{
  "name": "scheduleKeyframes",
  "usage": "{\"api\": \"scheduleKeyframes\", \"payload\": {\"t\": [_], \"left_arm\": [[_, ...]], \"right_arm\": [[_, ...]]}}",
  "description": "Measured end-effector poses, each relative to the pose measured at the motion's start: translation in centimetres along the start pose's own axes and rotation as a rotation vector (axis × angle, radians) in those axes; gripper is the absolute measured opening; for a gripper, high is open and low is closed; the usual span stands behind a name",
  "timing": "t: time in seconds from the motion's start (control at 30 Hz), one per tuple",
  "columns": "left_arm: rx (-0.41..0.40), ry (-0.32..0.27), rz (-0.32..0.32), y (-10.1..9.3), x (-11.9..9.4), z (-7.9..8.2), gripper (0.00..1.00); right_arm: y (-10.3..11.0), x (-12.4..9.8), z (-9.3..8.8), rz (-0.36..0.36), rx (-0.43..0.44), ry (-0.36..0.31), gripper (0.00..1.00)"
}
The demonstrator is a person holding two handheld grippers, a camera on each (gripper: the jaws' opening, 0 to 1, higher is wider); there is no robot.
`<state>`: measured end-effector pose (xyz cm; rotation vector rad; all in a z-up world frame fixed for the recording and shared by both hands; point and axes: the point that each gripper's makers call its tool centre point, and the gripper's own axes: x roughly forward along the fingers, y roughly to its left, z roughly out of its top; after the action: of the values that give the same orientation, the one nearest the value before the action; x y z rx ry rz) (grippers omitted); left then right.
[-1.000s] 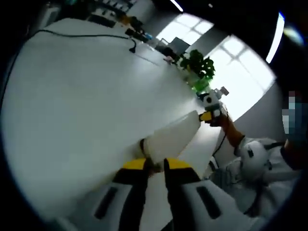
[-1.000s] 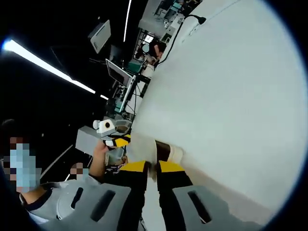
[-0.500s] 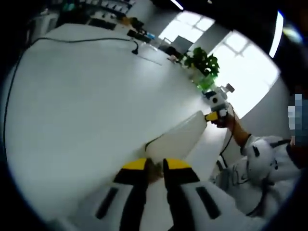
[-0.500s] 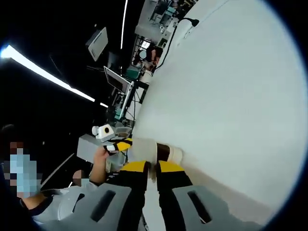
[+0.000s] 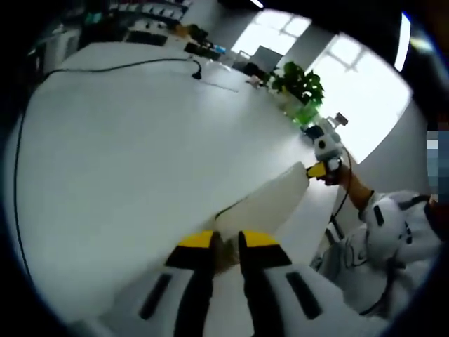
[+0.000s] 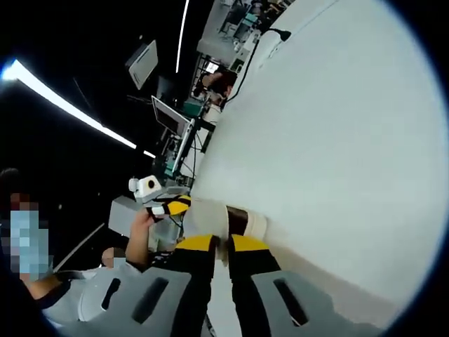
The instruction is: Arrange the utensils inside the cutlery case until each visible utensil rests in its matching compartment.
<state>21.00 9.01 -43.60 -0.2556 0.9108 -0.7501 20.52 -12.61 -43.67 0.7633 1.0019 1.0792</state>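
1. In the left gripper view the left claw (image 5: pixel 226 242) has its yellow-tipped jaws nearly together, pinching the near end of a pale, whitish case (image 5: pixel 270 203).
2. The case stretches away from that claw toward the right claw (image 5: pixel 313 170), which meets its far end; a hand (image 5: pixel 345 180) holds that gripper.
3. Whether the case is lifted or lies on the table (image 5: pixel 126 147) cannot be told; it is seen against the white tabletop and its edge.
4. No utensil can be made out, and the compartments are not seen.
5. A black cable (image 5: pixel 105 68) runs across the far part of the table to a plug (image 5: pixel 195 69).
6. A green plant (image 5: pixel 302 83) stands past the far edge, before bright windows.
7. In the right gripper view the right claw (image 6: pixel 226 243) is likewise almost closed on the case (image 6: pixel 210 217), here with a dark band (image 6: pixel 238 221) near the gripped end.
8. The left claw (image 6: pixel 167 208) comes in from the left at the other end of the case, held by a hand (image 6: pixel 140 225).
9. The table (image 6: pixel 337 140) fills the right side; a cable (image 6: pixel 263 42) lies at its far edge, and monitors (image 6: pixel 172 112) stand in the dim room beyond.
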Motion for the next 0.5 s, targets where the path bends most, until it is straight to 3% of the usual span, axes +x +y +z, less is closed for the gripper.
{"api": "scheduleKeyframes", "payload": {"t": [0.07, 0.1, 0.17, 0.3, 0.43, 0.5], "left_arm": [[0.007, 0.005, -0.004, -0.2, 0.1, 0.3, 0.12], [-0.010, -0.008, -0.062, -1.4, 0.3, 0.8, 0.11], [-0.027, -0.025, -0.098, -2.0, 0.8, 1.6, 0.11], [-0.002, -0.006, -0.058, -0.9, 1.3, 1.4, 0.11], [-0.041, -0.055, -0.067, -1.1, -0.4, 1.5, 0.12], [-0.039, -0.058, -0.058, -1.0, -1.4, 0.6, 0.13]], "right_arm": [[0.3, 0.0, -0.2, 0.009, 0.000, 0.004, 0.06], [0.5, 0.0, -0.3, 0.014, 0.007, 0.005, 0.06], [0.5, 0.2, -0.5, 0.010, 0.002, -0.004, 0.06], [-0.3, 0.3, 0.3, 0.007, 0.042, -0.060, 0.06], [-0.2, -0.1, 0.5, 0.008, 0.043, -0.084, 0.05], [-0.1, -0.1, 0.6, 0.009, 0.046, -0.094, 0.05]]}}
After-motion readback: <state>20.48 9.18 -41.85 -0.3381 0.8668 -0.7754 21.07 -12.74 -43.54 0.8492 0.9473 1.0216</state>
